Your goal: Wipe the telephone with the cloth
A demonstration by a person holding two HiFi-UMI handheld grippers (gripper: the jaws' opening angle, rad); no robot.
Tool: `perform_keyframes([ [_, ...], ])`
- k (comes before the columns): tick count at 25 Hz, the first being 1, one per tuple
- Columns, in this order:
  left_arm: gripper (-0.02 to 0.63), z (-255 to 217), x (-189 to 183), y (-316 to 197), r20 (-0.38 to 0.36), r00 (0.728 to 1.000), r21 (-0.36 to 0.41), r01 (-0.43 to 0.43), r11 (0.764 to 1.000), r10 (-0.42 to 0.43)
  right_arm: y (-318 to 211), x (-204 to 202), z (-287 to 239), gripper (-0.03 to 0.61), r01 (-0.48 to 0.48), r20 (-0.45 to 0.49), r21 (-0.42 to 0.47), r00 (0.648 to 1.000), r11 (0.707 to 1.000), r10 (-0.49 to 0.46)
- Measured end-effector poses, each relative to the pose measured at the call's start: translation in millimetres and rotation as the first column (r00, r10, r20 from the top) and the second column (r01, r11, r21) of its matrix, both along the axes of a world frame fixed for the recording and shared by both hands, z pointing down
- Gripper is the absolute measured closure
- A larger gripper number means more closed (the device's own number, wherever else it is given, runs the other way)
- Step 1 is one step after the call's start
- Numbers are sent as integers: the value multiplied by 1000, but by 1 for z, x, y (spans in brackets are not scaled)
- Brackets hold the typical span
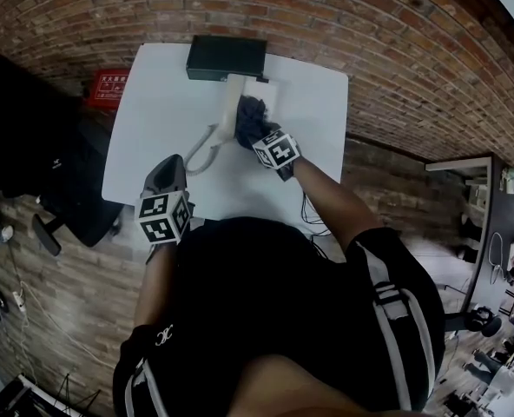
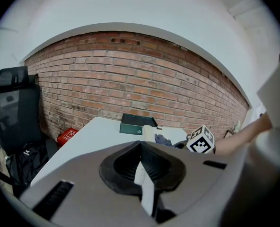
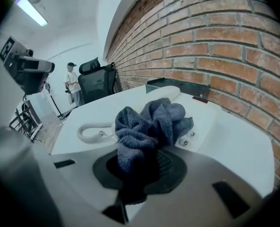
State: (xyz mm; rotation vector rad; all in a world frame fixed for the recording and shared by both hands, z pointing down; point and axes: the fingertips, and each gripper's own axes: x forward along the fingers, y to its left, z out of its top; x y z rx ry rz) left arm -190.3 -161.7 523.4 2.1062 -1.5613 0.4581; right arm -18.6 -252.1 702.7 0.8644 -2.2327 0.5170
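Observation:
A cream telephone point(image 1: 259, 96) lies on the white table point(image 1: 153, 120) near its far edge, with the handset point(image 3: 166, 93) on its left side and the coiled cord point(image 1: 202, 153) trailing toward me. My right gripper point(image 1: 257, 134) is shut on a bunched dark blue cloth point(image 3: 149, 121), and the cloth point(image 1: 252, 120) rests on the telephone's body point(image 3: 204, 123). My left gripper point(image 1: 171, 172) hangs over the table's near left edge, well back from the phone. Its jaws stand together in the left gripper view, shut point(image 2: 143, 163) with nothing between them.
A flat black box point(image 1: 227, 57) sits against the brick wall behind the phone. A red box point(image 1: 108, 87) lies on the floor to the left, by a black office chair point(image 2: 11, 103). A person point(image 3: 73, 87) stands in the distance near a camera on a stand point(image 3: 30, 73).

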Motion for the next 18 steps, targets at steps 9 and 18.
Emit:
perform_keyframes([
  [9,614,4,-2,2,4,1000,-10,10,1000,-10,30,-9,10,538,-10,52,-65,999,998,14],
  [18,614,4,3,2,-8,1000,-8,14,1000,-14,30,-6,12,538,39,-1,-65,999,997,-40],
])
